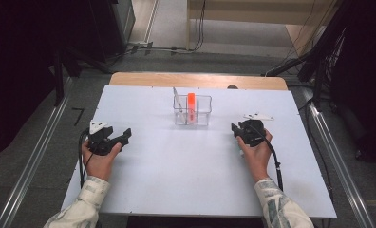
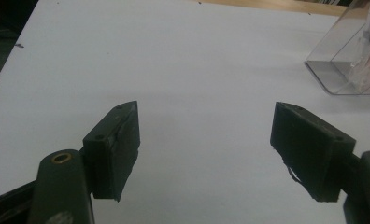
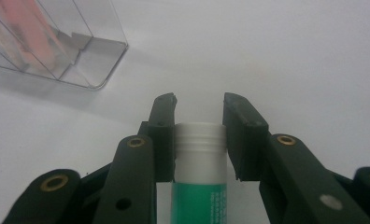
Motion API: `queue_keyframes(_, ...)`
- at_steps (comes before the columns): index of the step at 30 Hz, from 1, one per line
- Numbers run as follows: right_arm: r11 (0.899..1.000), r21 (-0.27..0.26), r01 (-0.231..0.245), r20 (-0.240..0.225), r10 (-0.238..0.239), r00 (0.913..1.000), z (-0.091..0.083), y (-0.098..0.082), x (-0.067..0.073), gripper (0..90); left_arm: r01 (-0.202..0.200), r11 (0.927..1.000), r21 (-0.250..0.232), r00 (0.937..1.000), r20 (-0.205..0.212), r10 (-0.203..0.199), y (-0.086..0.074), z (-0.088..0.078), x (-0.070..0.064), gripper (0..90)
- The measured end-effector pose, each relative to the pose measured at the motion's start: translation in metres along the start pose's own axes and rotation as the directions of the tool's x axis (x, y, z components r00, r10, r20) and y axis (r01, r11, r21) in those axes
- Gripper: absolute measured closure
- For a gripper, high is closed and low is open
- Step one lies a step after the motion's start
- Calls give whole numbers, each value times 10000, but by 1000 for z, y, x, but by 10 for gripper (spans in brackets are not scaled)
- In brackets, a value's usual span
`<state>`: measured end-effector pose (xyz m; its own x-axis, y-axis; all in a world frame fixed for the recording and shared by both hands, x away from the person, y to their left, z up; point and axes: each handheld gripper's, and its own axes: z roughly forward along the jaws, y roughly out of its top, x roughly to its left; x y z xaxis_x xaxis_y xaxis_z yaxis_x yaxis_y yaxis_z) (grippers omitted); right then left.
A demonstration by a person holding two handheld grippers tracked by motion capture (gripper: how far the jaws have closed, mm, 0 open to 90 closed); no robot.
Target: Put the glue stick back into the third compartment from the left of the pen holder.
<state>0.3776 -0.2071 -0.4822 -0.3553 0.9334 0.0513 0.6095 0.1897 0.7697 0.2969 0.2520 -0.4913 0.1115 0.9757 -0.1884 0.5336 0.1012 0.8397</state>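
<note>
Right gripper [image 3: 199,112] clamps a glue stick [image 3: 199,163]; left gripper [image 2: 206,135] gapes empty, bare table [image 1: 176,161] between, clear organizer [image 1: 192,110] upper centre.

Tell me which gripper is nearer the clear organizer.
Right, by a little. The right gripper, shut on a glue stick, sits just right of the clear organizer; the left gripper, open, sits farther off, to its left.

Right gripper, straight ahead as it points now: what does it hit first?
Probably nothing: the right gripper, shut on a glue stick, faces bare table. The clear organizer sits off to the left of that line; depth is unclear.
</note>
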Motion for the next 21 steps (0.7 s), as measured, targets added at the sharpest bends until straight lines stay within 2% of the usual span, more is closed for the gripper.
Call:
queue_keyframes(6,9998,-164,-94,-45,93,9999,-4,2,0,643,7,10000,-18,10000,0,-7,0,0,0,248)
queue_keyframes(21,9985,-552,20,-284,-36,9996,-12,8,5,643,-6,10000,-3,10000,-16,6,0,0,0,248)
